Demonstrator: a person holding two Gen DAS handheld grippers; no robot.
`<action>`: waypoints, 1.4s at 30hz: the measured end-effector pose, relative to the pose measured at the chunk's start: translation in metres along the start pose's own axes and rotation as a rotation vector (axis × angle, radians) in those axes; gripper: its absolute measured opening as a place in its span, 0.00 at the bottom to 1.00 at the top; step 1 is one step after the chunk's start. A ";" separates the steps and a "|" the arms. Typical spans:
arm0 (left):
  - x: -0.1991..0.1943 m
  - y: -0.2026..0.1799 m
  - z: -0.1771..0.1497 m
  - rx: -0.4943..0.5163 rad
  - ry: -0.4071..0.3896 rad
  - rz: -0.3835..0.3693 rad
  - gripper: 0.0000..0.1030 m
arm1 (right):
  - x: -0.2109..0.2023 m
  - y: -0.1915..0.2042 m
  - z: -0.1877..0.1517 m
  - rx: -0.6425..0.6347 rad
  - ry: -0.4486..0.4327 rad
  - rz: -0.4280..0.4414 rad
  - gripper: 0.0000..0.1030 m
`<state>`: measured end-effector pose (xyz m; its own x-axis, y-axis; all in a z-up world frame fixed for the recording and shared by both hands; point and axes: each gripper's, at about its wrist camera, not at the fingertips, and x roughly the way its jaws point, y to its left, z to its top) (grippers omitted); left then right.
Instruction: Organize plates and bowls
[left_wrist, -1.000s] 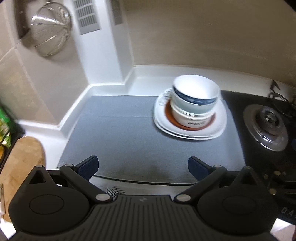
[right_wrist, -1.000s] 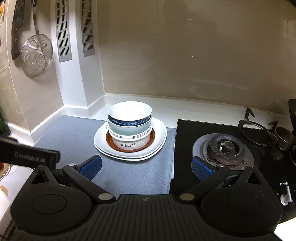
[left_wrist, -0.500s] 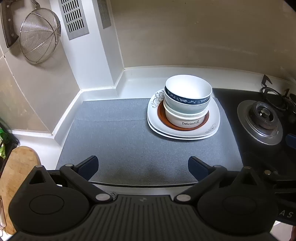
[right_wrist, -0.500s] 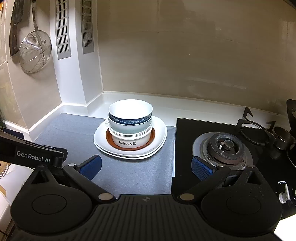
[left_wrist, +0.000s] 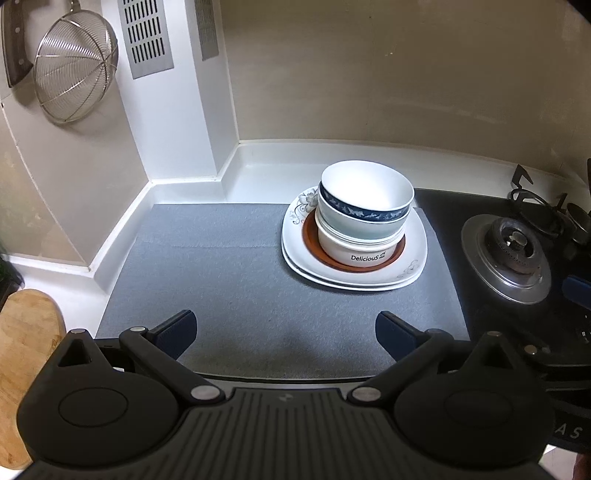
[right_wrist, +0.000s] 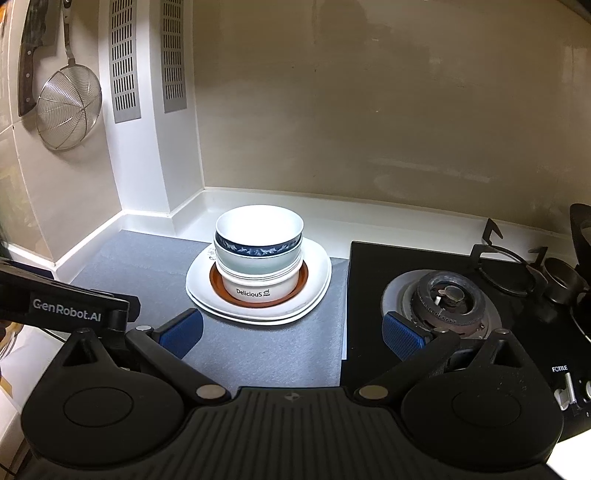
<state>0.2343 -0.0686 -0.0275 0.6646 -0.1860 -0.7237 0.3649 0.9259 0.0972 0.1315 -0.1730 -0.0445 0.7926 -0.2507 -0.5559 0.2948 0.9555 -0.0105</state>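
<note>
The left gripper (left_wrist: 284, 330) is held wide open and empty above the near edge of the grey mat (left_wrist: 229, 273), and the right gripper (right_wrist: 293, 330) is likewise spread wide with nothing between its blue pads, poised over the seam where the mat meets the black hob (right_wrist: 461, 295). Both are kept well apart from the stack. Toward the far right corner of the mat, the bowls (left_wrist: 364, 218) are seen nested three high, the blue-banded one on top and the one lettered "Delicious" at the bottom, seated on a brown-rimmed dish (left_wrist: 332, 260) that rests on two white plates (left_wrist: 413, 258). The stack looks already gathered, so the step in hand is judged to be either a start or a final withdrawal; which cannot be told. Should sorting be intended, the top bowl would need to be pinched by its rim and lifted straight up, so that the bowls beneath are not dragged.
</note>
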 end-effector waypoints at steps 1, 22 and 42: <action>0.000 -0.001 0.000 0.003 -0.003 -0.002 1.00 | 0.000 0.000 0.000 -0.001 -0.001 -0.004 1.00; 0.008 -0.015 0.007 0.052 -0.017 -0.009 1.00 | 0.000 -0.007 0.003 0.046 -0.017 -0.034 1.00; 0.011 -0.012 0.010 0.050 -0.016 -0.001 1.00 | 0.004 -0.005 0.005 0.044 -0.011 -0.028 1.00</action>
<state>0.2440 -0.0847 -0.0300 0.6748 -0.1923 -0.7125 0.3971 0.9084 0.1308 0.1358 -0.1795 -0.0425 0.7896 -0.2794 -0.5464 0.3403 0.9402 0.0111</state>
